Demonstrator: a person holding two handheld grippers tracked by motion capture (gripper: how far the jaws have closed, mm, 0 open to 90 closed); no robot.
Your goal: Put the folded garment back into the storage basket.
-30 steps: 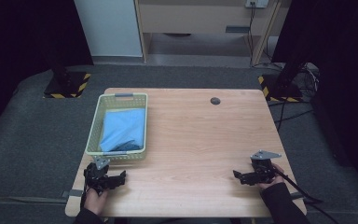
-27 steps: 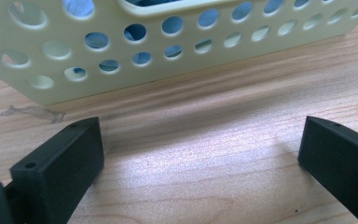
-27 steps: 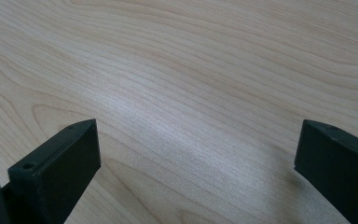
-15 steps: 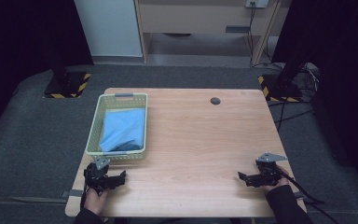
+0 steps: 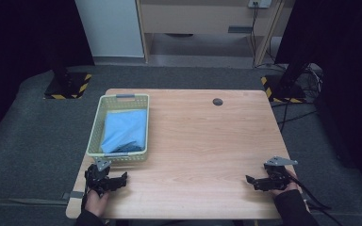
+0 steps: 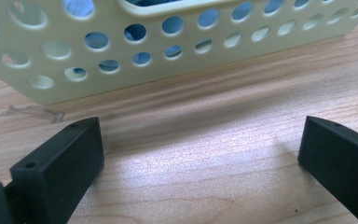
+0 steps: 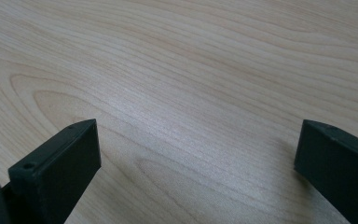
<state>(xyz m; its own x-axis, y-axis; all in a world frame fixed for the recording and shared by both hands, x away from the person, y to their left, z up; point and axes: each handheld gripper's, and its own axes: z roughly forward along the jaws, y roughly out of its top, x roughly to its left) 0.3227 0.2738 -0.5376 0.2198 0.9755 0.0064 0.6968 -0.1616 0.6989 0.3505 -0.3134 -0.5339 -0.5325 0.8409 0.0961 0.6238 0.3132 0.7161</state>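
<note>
Both tongs rest wide and empty near the counter's front edge.

The left tongs (image 5: 122,179) sit just before the pale green basket (image 5: 94,136) holding a folded blue cloth (image 5: 125,129); the right tongs (image 5: 250,181) lie well apart on the bare wooden counter (image 5: 202,141). No readable writing anywhere.

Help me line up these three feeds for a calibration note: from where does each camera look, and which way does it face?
High view: above the person's side, looking forward and down on the wooden table; shows both hands, the left gripper and the right gripper.
Left gripper view: low over the table, facing the perforated basket; its own jaws stand wide apart.
Right gripper view: low, facing bare wood; its own jaws stand wide apart.
Shared: the high and left gripper views both show the basket holding blue cloth.
</note>
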